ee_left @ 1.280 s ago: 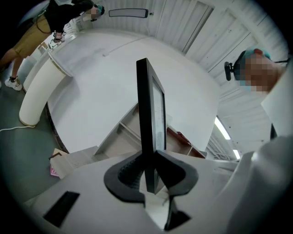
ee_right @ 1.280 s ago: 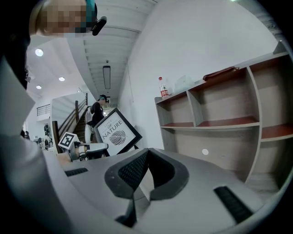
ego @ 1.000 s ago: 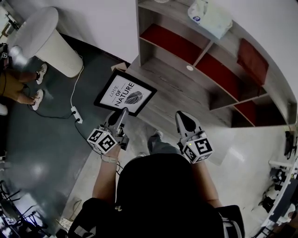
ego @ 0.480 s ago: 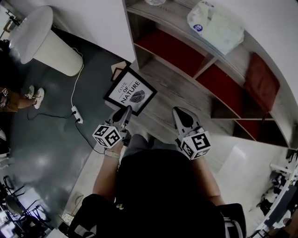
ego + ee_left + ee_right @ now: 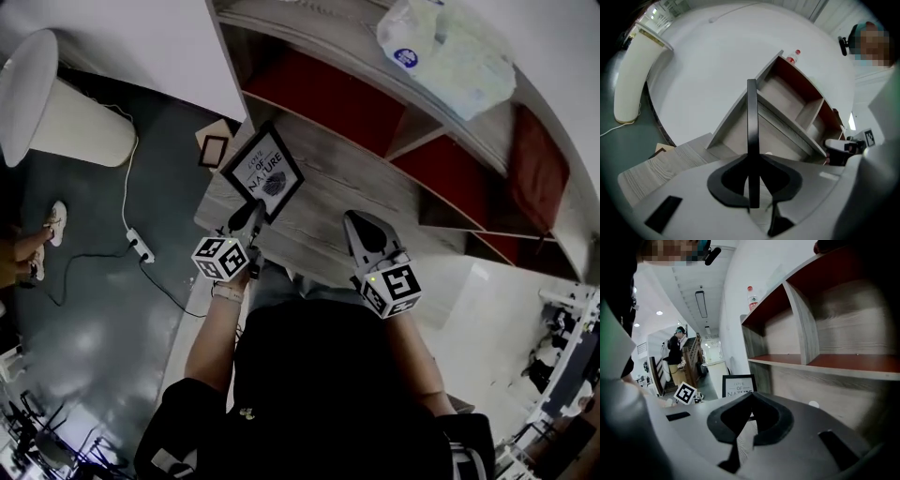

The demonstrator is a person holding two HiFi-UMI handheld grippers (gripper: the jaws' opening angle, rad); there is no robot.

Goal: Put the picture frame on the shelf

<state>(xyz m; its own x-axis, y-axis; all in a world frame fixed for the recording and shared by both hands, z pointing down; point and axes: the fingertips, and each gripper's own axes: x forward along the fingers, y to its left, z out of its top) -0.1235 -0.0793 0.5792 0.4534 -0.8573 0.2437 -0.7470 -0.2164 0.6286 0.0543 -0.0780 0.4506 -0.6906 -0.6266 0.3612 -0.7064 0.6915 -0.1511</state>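
The picture frame (image 5: 263, 173) is black with a white print that reads "LOVE OF NATURE". It stands tilted over the left end of the grey wooden shelf's wide lower ledge (image 5: 375, 202). My left gripper (image 5: 246, 217) has the frame's lower edge between its jaws, which are closing on it. In the left gripper view the frame (image 5: 752, 122) shows edge-on as a thin black bar rising from my left gripper (image 5: 752, 197). My right gripper (image 5: 366, 230) hovers shut and empty to the right. From the right gripper view (image 5: 743, 427) the frame (image 5: 738, 385) faces me.
The shelf has red-backed compartments (image 5: 328, 94). A white bag (image 5: 450, 52) lies on its top and a dark red block (image 5: 539, 155) sits further right. On the dark floor are a small brown frame (image 5: 214, 150), a white cylinder (image 5: 56, 112) and a power strip (image 5: 139, 246).
My left gripper has carried the frame forward onto the shelf's ledge, and it now looks smaller and more upright. The right gripper has moved forward alongside it, still empty.
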